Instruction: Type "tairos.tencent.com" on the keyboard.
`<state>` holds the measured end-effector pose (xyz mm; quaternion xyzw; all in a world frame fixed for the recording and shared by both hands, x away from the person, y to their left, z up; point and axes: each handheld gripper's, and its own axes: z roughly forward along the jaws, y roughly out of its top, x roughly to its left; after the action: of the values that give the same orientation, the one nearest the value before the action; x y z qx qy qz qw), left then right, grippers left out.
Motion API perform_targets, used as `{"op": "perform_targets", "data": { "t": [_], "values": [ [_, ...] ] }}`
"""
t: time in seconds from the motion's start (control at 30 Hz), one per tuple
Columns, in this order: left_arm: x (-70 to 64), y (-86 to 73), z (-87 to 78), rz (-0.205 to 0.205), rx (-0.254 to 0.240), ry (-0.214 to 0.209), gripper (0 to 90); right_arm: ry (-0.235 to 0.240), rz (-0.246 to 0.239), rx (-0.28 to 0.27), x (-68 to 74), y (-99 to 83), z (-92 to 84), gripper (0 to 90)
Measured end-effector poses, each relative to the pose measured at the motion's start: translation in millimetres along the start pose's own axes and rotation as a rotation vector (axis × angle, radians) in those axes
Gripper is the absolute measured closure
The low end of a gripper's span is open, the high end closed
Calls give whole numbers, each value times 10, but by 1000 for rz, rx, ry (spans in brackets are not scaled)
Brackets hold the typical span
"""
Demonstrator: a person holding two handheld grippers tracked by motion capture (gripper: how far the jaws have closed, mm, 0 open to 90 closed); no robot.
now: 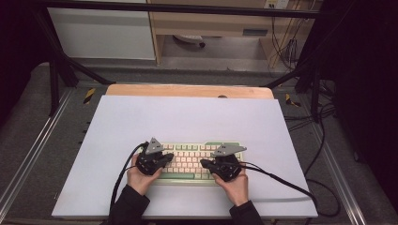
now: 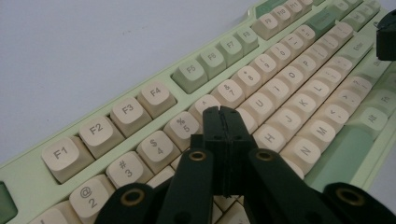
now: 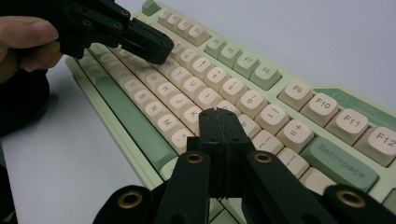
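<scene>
Sat low in the middle of the high view, on the white-topped desk (image 1: 141, 122): a pale green keyboard with cream keycaps (image 1: 190, 161). Hovered over its keys with jaws pressed together and empty: left gripper (image 1: 165, 158) and right gripper (image 1: 204, 163). Judged barely begun, no key visibly pressed down, all pressing left.

The keyboard (image 2: 289, 93) has smooth matt plastic keycaps; the tongs (image 2: 223, 116) look matt black plastic; the desk (image 1: 187, 90) edge is wood.

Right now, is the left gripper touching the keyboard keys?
Cannot tell. In the left gripper view, the shut left gripper stands over the keyboard, and its tips hide any contact or gap.
</scene>
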<state>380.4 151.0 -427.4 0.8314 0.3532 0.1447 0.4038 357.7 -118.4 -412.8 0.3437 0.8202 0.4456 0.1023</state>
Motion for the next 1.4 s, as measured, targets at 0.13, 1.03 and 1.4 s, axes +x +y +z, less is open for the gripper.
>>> {"op": "perform_targets", "data": {
  "t": [0.13, 1.03, 1.4],
  "values": [
    [-7, -5, 15, 8, 2, 1, 900, 1, -1, 1, -2, -1, 4, 899],
    [60, -97, -302, 7, -40, -8, 900, 4, 4, -11, -6, 24, -9, 899],
    [162, -249, -469, -14, -39, 6, 900, 14, 8, 0, 12, 29, 47, 900]
  ]
}}
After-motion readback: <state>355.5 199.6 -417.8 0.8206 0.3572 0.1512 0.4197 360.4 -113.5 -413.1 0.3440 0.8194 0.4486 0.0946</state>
